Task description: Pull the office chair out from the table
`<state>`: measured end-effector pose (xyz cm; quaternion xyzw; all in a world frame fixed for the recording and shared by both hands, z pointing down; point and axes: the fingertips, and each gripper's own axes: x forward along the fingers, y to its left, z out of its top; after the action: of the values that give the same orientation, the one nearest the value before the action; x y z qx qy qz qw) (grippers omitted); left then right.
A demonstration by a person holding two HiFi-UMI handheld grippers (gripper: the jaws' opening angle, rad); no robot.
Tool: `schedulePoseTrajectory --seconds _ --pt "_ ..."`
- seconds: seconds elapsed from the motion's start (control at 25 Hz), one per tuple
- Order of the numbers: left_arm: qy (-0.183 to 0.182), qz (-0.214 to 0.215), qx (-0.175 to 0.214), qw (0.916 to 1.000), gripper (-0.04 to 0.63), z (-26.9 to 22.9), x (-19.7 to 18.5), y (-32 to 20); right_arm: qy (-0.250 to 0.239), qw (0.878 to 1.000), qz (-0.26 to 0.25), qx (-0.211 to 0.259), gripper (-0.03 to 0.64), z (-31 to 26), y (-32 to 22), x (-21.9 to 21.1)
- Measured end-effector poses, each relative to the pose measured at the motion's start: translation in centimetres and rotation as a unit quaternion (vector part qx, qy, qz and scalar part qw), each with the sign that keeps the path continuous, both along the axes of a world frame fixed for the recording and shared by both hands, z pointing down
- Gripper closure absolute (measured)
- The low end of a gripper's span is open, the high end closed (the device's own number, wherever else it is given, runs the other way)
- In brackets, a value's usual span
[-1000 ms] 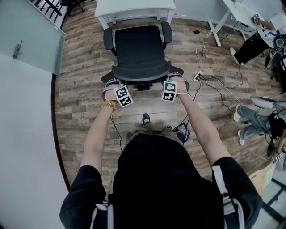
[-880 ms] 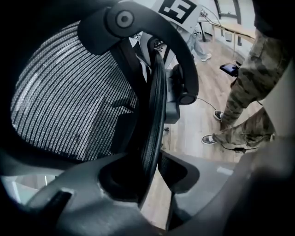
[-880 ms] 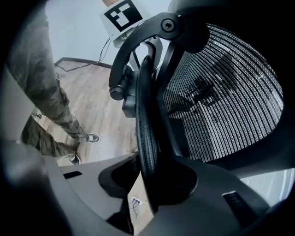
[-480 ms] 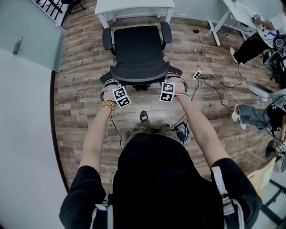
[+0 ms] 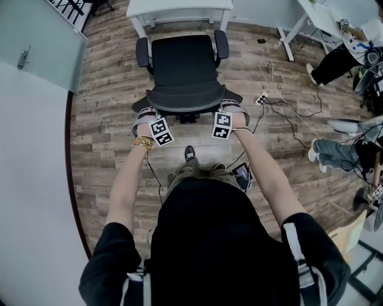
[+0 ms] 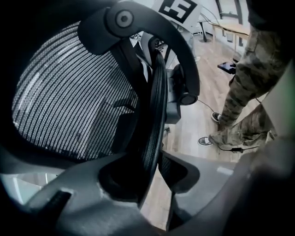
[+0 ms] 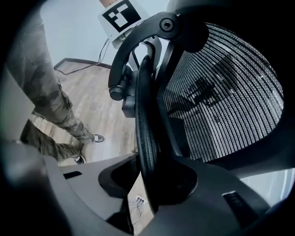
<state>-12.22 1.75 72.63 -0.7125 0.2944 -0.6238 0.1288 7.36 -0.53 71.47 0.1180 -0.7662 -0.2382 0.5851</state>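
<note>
The black office chair (image 5: 182,60) stands on the wood floor, its seat out from under the white table (image 5: 179,9). Its mesh backrest (image 5: 185,98) faces me. My left gripper (image 5: 149,110) clamps the backrest's left rim (image 6: 154,115). That rim runs between the jaws of the left gripper (image 6: 154,173), which are opening slightly. My right gripper (image 5: 230,106) clamps the right rim (image 7: 145,115). That edge sits pressed between the jaws of the right gripper (image 7: 147,179). Both point steeply down.
A power strip (image 5: 261,98) with trailing cables lies right of the chair. My shoe (image 5: 189,153) and a small device (image 5: 242,172) are on the floor behind it. A seated person's legs (image 5: 338,152) are at the right and a glass panel (image 5: 36,48) at the left.
The chair has rolled back from the table with both grippers on its backrest, and the gap between seat and table has widened. I have stepped back with it.
</note>
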Motion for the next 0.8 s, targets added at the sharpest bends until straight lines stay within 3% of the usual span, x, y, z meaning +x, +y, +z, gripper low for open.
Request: schedulePoseTrajectory --seconds 0.8 --pt "-0.003 0.004 0.008 1.0000 0.443 -0.2 1.5 4.6 -0.007 1.000 -0.009 0.005 0.515 0.0 4.9 1.5"
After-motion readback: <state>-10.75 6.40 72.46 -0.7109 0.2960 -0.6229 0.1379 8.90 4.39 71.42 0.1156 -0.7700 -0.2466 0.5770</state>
